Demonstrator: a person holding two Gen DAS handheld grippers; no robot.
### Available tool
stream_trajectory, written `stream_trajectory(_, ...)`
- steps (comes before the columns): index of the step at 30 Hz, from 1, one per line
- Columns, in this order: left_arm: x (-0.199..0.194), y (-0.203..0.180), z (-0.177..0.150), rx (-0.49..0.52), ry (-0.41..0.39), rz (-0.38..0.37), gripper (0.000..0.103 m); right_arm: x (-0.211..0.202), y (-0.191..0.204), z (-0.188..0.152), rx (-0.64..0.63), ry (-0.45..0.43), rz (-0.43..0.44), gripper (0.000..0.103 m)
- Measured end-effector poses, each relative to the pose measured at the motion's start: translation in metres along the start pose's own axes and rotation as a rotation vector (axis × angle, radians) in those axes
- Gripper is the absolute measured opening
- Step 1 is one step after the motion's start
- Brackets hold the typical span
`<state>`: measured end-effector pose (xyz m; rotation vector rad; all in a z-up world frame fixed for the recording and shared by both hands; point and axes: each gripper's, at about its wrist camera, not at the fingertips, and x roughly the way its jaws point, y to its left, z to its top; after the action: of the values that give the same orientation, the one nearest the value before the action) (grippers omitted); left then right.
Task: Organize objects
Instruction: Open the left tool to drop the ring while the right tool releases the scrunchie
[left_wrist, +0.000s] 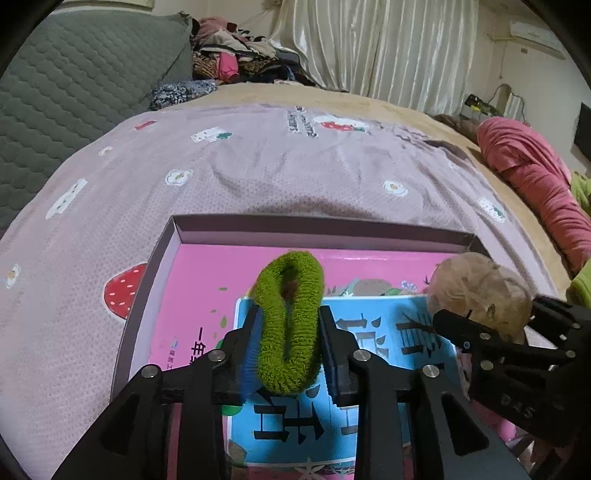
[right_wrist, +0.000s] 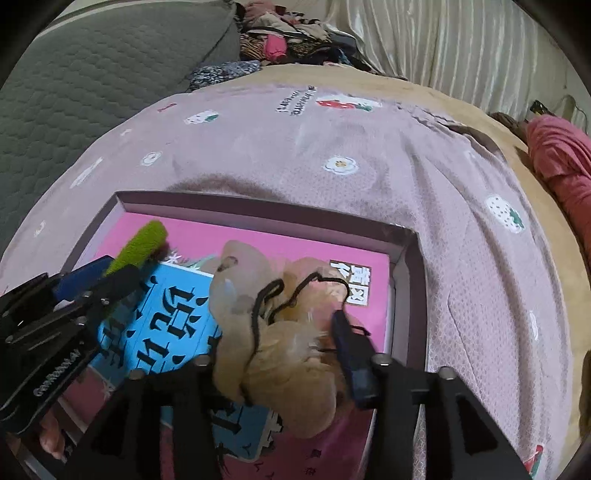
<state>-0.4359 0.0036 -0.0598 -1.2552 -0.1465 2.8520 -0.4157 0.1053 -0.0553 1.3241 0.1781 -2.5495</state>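
Observation:
My left gripper (left_wrist: 289, 314) is shut on a fuzzy green hair tie (left_wrist: 289, 321) and holds it above a shallow purple box (left_wrist: 310, 228) on the bed. The box holds a pink book (left_wrist: 207, 280) with a blue book (left_wrist: 373, 365) on top. My right gripper (right_wrist: 280, 332) is shut on a tan plush toy (right_wrist: 288, 362) with a black cord, over the right part of the box (right_wrist: 410, 266). The right gripper and toy (left_wrist: 476, 291) also show in the left wrist view. The green hair tie (right_wrist: 138, 245) and the left gripper (right_wrist: 107, 280) show at left in the right wrist view.
A pink strawberry-print blanket (left_wrist: 258, 166) covers the bed around the box. A grey quilted cushion (left_wrist: 74, 85) lies at far left, a clothes pile (left_wrist: 236, 55) at the back, a red garment (left_wrist: 535, 184) at right, and curtains (left_wrist: 388, 44) behind.

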Motion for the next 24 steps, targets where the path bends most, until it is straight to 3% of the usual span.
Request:
stream_trajectory(2, -0.001, 0.0, 0.0, 0.003, -0.004, 0.005, 0.035, -0.001, -0.001, 0.001, 0.011, -0.001, -0.004, 0.059)
stream_trajectory(4, -0.003, 0.0, 0.0, 0.0, -0.004, 0.003, 0.049, -0.001, -0.003, 0.001, 0.022, -0.001, 0.001, 0.062)
stream_trajectory(6, -0.004, 0.002, 0.0, -0.006, -0.012, 0.007, 0.057, -0.004, -0.005, 0.001, 0.032, -0.008, 0.003, 0.064)
stream_trajectory(8, -0.008, 0.004, 0.002, -0.009, -0.028, 0.017, 0.06, -0.008, -0.007, 0.0, 0.047, -0.014, 0.016, 0.066)
stream_trajectory(10, -0.016, 0.007, 0.004, -0.023, -0.049, 0.01, 0.076, -0.012, -0.009, 0.0, 0.061, -0.025, 0.028, 0.071)
stream_trajectory(11, -0.021, 0.008, 0.006, -0.03, -0.065, 0.001, 0.078, -0.015, -0.011, 0.0, 0.07, -0.031, 0.038, 0.074)
stream_trajectory(15, -0.032, 0.01, 0.009, -0.042, -0.092, -0.015, 0.079, -0.023, -0.015, 0.0, 0.081, -0.037, 0.04, 0.08)
stream_trajectory(20, -0.036, 0.01, 0.011, -0.041, -0.066, -0.023, 0.081, -0.039, -0.017, -0.002, 0.092, -0.064, 0.053, 0.081)
stream_trajectory(24, -0.043, 0.009, 0.012, -0.006, -0.041, 0.005, 0.084, -0.052, -0.018, -0.007, 0.108, -0.072, 0.074, 0.088)
